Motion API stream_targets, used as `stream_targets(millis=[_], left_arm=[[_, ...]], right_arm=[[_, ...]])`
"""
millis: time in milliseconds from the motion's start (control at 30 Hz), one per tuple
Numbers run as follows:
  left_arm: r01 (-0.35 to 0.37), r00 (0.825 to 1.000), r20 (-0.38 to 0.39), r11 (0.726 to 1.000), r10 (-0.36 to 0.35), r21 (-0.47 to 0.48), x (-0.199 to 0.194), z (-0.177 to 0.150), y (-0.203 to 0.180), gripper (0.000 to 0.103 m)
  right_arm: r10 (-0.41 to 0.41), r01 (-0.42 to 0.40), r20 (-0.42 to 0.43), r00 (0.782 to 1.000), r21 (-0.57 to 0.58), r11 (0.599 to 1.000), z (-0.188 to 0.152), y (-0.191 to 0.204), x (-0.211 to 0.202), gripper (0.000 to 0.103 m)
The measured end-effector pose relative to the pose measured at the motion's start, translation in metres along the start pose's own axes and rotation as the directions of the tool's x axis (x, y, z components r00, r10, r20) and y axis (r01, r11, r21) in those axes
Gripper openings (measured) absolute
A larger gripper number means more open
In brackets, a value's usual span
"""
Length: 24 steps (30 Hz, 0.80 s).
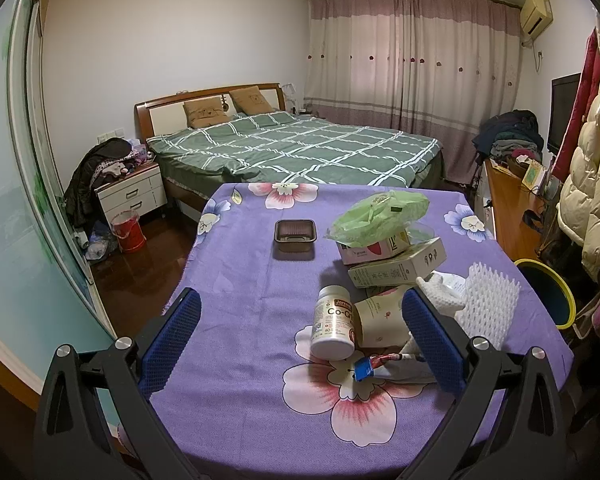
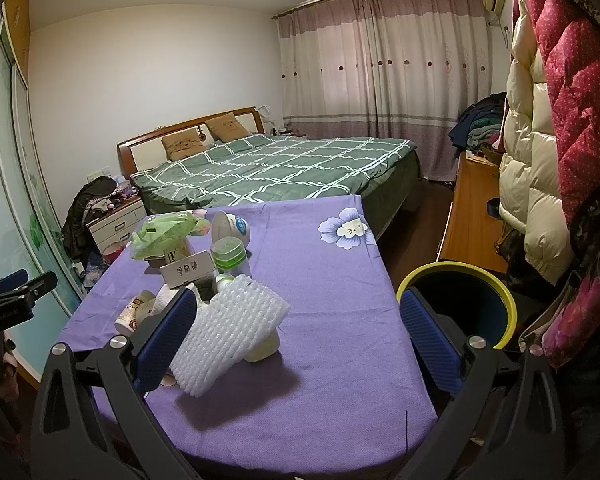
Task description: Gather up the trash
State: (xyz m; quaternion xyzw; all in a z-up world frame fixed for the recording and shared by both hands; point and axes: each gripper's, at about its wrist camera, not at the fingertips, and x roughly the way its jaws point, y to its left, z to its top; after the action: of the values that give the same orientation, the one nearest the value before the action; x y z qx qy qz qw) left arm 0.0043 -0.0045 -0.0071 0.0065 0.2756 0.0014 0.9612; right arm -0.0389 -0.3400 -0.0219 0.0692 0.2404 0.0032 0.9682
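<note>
Trash pile (image 1: 384, 280) mid-table, bin (image 2: 460, 300) past the right edge, both tools (image 1: 300, 332) (image 2: 296, 332) wide open, empty.

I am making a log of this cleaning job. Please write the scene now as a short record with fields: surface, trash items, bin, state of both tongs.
surface: table with purple flowered cloth
trash items: white foam net, pill bottle, green plastic bag on stacked boxes, dark tray
bin: yellow-rimmed bin, right of the table
left tongs: open, nothing held
right tongs: open, nothing held
</note>
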Motion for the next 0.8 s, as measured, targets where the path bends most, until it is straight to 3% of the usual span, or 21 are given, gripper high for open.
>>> stream_targets(millis=[800], left_arm=[[0.001, 1.0, -0.005, 1.0, -0.001, 0.005, 0.0033, -0.0048, -0.0017, 0.099]], right_arm=[[0.0, 0.0, -0.003, 1.0, 0.009, 1.0, -0.0031, -0.001, 0.0021, 0.097]])
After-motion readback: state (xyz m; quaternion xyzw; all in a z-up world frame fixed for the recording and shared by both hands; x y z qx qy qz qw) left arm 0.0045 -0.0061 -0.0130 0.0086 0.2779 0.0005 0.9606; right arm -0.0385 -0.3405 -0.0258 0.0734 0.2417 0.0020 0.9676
